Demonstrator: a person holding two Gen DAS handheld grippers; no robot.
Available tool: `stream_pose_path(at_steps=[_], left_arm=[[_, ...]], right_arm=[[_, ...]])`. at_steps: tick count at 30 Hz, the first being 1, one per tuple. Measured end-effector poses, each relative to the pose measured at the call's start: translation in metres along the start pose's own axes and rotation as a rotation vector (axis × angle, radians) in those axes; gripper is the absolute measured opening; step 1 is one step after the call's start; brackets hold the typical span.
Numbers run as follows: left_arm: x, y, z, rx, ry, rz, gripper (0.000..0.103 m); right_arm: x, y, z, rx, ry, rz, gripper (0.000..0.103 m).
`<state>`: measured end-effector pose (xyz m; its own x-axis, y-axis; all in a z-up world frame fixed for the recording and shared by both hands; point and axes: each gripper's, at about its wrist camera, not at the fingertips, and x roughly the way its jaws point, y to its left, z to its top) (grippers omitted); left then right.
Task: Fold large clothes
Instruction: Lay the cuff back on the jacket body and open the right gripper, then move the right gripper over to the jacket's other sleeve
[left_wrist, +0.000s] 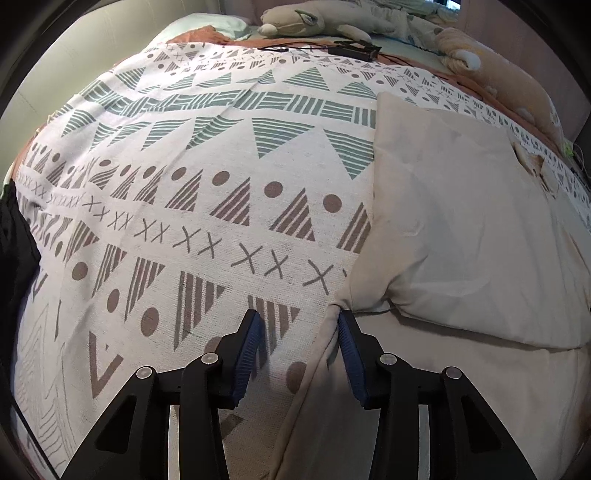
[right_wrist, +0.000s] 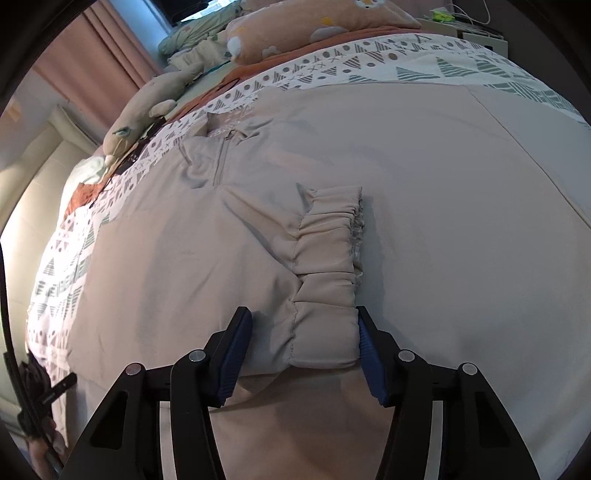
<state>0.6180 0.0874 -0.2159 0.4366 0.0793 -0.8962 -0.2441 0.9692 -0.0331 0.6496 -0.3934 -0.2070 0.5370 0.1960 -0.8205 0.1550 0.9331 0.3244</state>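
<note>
your left gripper (left_wrist: 301, 332) hangs low over the bed with its jaws spread wide and nothing between them, the right-hand pad just touching a bunched corner of the beige jacket (left_wrist: 454, 229). that jacket lies flat across the patterned bedspread (left_wrist: 192, 192), taking up the right side of your left view. your right gripper (right_wrist: 303, 332) is spread wide too, its blue pads either side of the gathered elastic cuff (right_wrist: 327, 266) of a sleeve folded over the jacket body, not clamping it. the short zip collar (right_wrist: 221, 155) sits further up, and plush toys (right_wrist: 147, 110) line the far edge of the bed.
</note>
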Motion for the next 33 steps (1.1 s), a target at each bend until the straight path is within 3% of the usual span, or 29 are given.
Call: stream_pose_path(at_steps=[3,6,9,14,15,16,18,20,26,30,33], left_arm=[[0.002,0.005,0.001,-0.028,0.007,-0.024,0.045],[0.002,0.002,0.002,-0.016,0.006,-0.015,0.045],[0.001,0.002,0.002,-0.033,0.015,-0.026,0.046],[-0.016,0.008,0.000,-0.112,0.032,-0.065,0.048],[-0.022,0.009,-0.001,-0.128,0.022,-0.083,0.052],[-0.029,0.010,-0.001,-0.139,0.010,-0.103,0.057],[-0.045,0.010,-0.002,-0.155,-0.028,-0.134,0.080],[-0.063,0.011,-0.004,-0.173,-0.077,-0.144,0.086],[-0.099,0.003,-0.005,-0.209,-0.128,-0.217,0.087],[-0.119,-0.012,-0.009,-0.196,-0.166,-0.247,0.087],[-0.129,-0.030,-0.015,-0.174,-0.175,-0.289,0.087]], right_arm=[[0.001,0.004,0.001,-0.015,-0.001,-0.028,0.051],[0.002,0.003,0.002,-0.036,-0.001,-0.105,0.036],[0.002,0.003,0.004,-0.066,-0.008,-0.186,0.036],[-0.023,0.000,0.002,-0.043,-0.041,-0.149,0.036],[-0.030,-0.001,0.002,-0.043,-0.045,-0.143,0.037],[-0.036,-0.003,0.002,-0.046,-0.047,-0.139,0.038],[-0.049,-0.007,0.001,-0.052,-0.049,-0.133,0.047],[-0.064,-0.016,0.000,-0.045,-0.066,-0.133,0.054],[-0.108,-0.052,-0.006,-0.004,-0.096,-0.135,0.057],[-0.138,-0.081,-0.010,0.021,-0.122,-0.121,0.072],[-0.162,-0.109,-0.014,0.063,-0.151,-0.137,0.072]])
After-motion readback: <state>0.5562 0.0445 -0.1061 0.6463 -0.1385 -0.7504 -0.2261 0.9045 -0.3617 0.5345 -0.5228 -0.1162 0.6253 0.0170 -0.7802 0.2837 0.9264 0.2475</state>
